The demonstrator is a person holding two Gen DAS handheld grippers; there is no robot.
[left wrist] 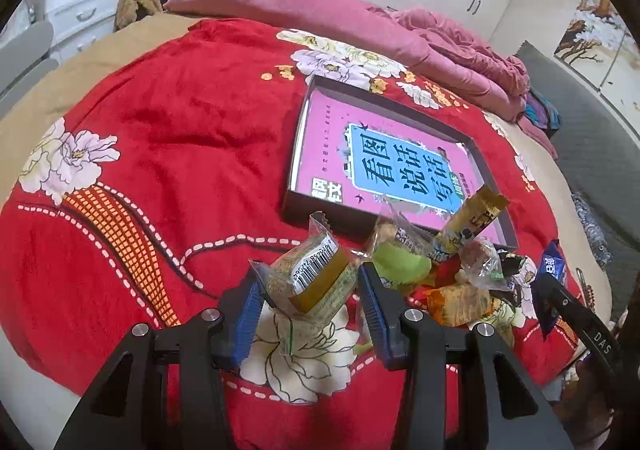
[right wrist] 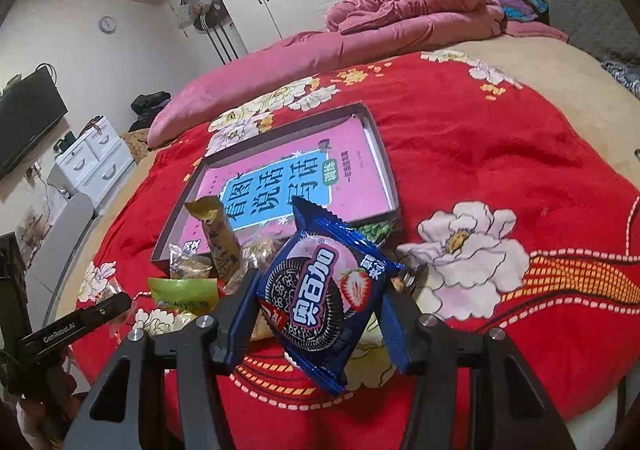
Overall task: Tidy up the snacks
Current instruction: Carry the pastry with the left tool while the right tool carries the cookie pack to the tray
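Two grippers each hold a snack near a shallow box [left wrist: 298,153]. Left wrist view: the left gripper [left wrist: 310,286] clamps a green cake pack [left wrist: 312,278], lifted off the red blanket [left wrist: 168,121], short of the box. Right wrist view: the right gripper [right wrist: 320,302] clamps a blue cookie pack [right wrist: 320,290] before the box, beside the snack pile [right wrist: 200,274].

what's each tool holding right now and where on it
Left tool clamps a green-and-yellow wrapped snack across its two side edges. Right tool clamps a blue cookie packet by its left and right sides.
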